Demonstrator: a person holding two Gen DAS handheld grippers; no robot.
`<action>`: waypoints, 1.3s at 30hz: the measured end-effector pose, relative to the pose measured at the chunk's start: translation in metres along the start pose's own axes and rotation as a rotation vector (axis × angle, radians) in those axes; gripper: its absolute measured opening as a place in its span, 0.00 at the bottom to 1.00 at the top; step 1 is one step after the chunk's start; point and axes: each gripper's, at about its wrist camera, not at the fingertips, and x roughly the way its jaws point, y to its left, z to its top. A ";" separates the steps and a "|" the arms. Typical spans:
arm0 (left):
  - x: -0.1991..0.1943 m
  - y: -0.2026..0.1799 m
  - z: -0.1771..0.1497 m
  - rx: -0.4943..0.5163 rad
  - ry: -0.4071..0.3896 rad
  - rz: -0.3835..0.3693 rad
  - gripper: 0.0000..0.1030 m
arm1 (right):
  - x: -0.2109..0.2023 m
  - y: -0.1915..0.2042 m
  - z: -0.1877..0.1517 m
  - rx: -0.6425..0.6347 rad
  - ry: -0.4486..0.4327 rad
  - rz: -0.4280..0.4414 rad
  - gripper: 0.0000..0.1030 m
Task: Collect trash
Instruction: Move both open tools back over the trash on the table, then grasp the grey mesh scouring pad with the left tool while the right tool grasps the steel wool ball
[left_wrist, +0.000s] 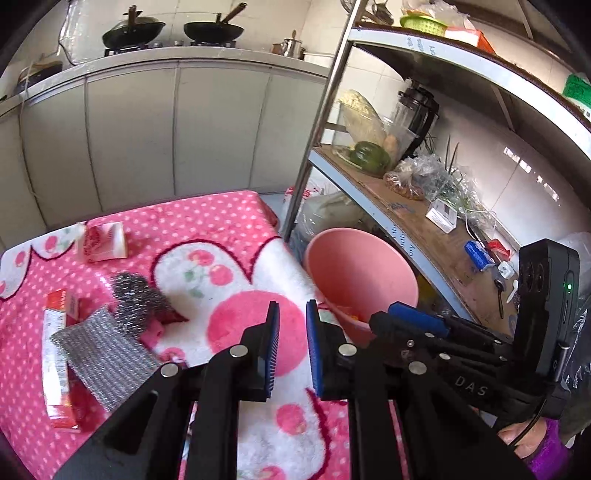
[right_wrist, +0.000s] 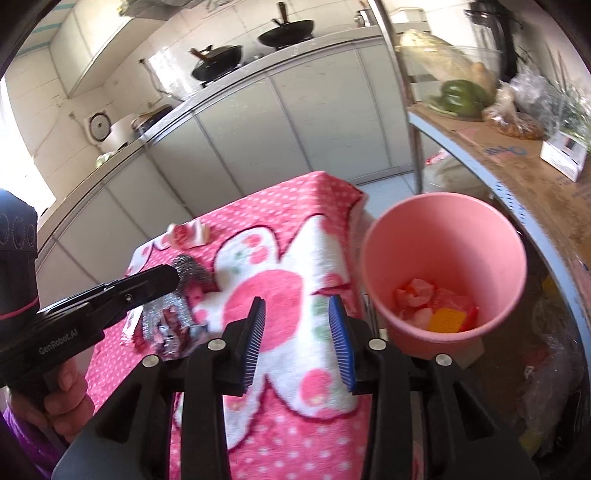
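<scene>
Now both grippers, left (left_wrist: 290, 347) and right (right_wrist: 297, 343), hover with jaws spread and empty beside the pink bin (right_wrist: 443, 273), placed at the desk's edge for easy drops, wrappers (left_wrist: 59, 354) remaining left of it.

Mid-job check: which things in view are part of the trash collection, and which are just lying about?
Job:
- pink bin, trash already inside
- red-and-white wrapper
- long red packet
- silver mesh scourers, possibly

Lying about:
- woks on the counter
- green pepper, blender and bagged food on the shelf
</scene>
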 end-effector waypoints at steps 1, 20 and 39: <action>-0.006 0.008 -0.003 -0.007 -0.007 0.021 0.14 | 0.002 0.008 0.000 -0.015 0.006 0.009 0.37; -0.002 0.156 -0.074 -0.389 0.098 0.113 0.18 | 0.072 0.120 0.017 -0.205 0.163 0.148 0.39; 0.030 0.170 -0.074 -0.426 0.155 0.122 0.20 | 0.146 0.153 0.033 -0.277 0.259 0.121 0.39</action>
